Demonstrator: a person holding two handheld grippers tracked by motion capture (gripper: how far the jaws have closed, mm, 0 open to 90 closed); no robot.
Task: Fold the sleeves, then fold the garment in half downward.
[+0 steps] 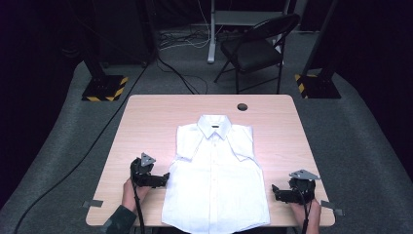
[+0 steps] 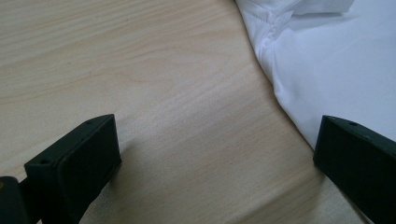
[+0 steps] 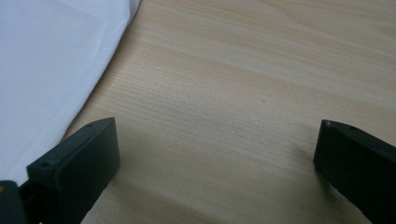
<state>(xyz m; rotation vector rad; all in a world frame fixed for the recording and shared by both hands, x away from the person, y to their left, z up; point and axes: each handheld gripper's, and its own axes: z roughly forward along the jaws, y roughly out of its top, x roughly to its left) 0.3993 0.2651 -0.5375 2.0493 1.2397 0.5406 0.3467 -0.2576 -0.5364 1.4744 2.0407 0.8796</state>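
High view: left gripper (image 1: 163,179) jaws wide apart, empty, low over table (image 1: 146,126); right fingertip at white shirt (image 1: 216,175) side hem. Shirt lies flat between both grippers, collar far, sleeves folded in. Likely light, limp, slippery; pinch side hems. Right gripper (image 1: 275,191) spread, empty, just off opposite edge. Count: one shirt, two grippers.

I count one white shirt (image 1: 215,180) on one table (image 1: 146,126), my two grippers, and one chair (image 1: 258,46), perhaps folding.
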